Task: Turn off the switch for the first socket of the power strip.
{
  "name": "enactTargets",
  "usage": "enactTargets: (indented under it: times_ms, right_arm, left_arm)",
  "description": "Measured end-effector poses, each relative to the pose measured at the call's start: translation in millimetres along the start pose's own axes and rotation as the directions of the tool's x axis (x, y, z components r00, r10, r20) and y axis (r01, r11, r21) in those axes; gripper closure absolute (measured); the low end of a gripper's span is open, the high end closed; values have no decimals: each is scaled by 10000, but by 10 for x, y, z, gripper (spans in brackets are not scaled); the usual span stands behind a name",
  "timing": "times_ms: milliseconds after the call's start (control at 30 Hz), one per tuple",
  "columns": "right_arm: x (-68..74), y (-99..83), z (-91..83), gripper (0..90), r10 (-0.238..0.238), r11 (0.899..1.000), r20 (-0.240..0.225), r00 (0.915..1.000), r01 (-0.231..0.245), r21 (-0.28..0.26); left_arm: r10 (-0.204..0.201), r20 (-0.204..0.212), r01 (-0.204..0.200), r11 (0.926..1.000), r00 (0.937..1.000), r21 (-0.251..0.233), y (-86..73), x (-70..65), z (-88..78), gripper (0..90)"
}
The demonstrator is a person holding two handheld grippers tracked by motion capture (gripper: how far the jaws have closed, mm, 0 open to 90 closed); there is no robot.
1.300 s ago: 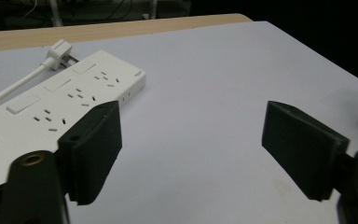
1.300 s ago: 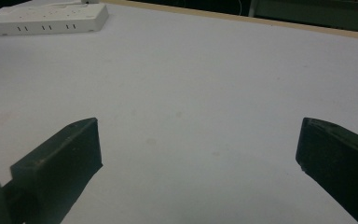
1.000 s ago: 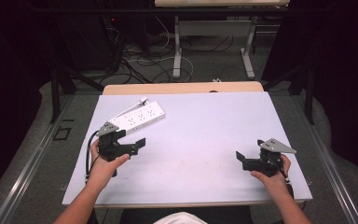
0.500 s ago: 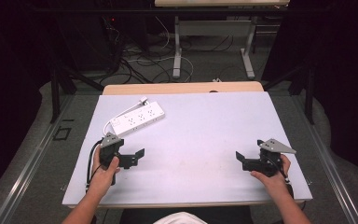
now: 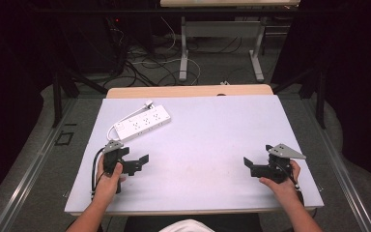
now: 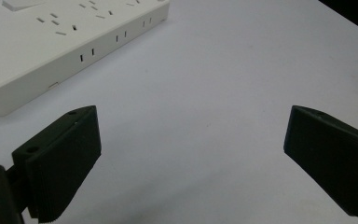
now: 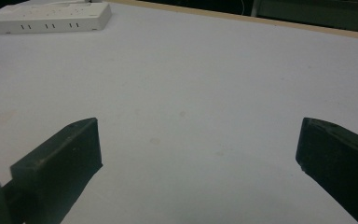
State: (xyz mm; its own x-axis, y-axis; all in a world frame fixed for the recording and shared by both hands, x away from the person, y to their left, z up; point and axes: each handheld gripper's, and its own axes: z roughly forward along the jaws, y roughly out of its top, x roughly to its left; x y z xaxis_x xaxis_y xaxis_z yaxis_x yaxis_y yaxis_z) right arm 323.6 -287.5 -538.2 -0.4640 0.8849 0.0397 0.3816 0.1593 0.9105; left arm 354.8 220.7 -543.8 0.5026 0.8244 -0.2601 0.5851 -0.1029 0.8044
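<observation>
Since the earlier frames our left gripper (image 5: 142, 161) has drawn back from the white power strip (image 5: 142, 123) toward the near edge of the table (image 5: 212, 125), while our right gripper (image 5: 249, 164) sits where it was, low on the right side.

The power strip lies flat at the far left of the table, sockets up, angled with its cord (image 5: 117, 124) looping off its left end back toward us. It touches neither tool. In the left gripper view the strip (image 6: 51, 42) sits just beyond and to the left of the jaws, which stand wide apart with only bare tabletop between them. In the right gripper view the strip (image 7: 46, 18) is well off in the far corner, and these jaws too are spread wide and carry nothing.

We judge that both tools rest near the table's front edge because nothing is in hand: each is parked low, mouth facing inward toward the middle. The left one is the nearer to the strip, so it looks the likelier to reach for it. To do so it would need to swing leftward and forward and straddle the strip's narrow width.
</observation>
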Motion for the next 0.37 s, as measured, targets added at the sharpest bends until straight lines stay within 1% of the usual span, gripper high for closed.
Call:
enactTargets:
  times_ms: [67, 133, 200, 233, 267, 300, 367]
  right_arm:
    - [0, -2, 2, 0, 17, 10000, 23, 10000, -17, -25]
    - [-1, -4, 5, 0, 48, 10000, 22, 10000, -48, -51]
    - [-4, -4, -5, 0, 106, 9999, 10, 9999, -106, 87]
    - [-8, -5, -5, 0, 125, 9999, 36, 9999, -125, 104]
    - [-13, -8, 0, 0, 122, 9999, 10, 9999, -122, 39]
    - [-22, -9, 1, 0, 46, 10000, 33, 10000, -46, 20]
    - [-25, -10, 2, 0, 46, 10000, 11, 10000, -46, 1]
  left_arm:
    - [15, -15, -15, 10000, 10000, 93, -1, 5, 3, 37]
    - [4, 97, -5, 9999, 10000, 143, -1, 1, 6, 36]
    - [11, 84, -13, 9998, 10000, 214, -1, -9, 10, 37]
    - [129, 73, -131, 9995, 9999, 286, 1, -7, 9, 37]
    - [134, 109, -138, 9993, 9999, 361, 1, -9, 13, 37]
    - [140, 84, -143, 9989, 9999, 440, 1, -13, 13, 38]
    - [217, -19, -216, 9987, 9998, 457, -1, -13, 17, 42]
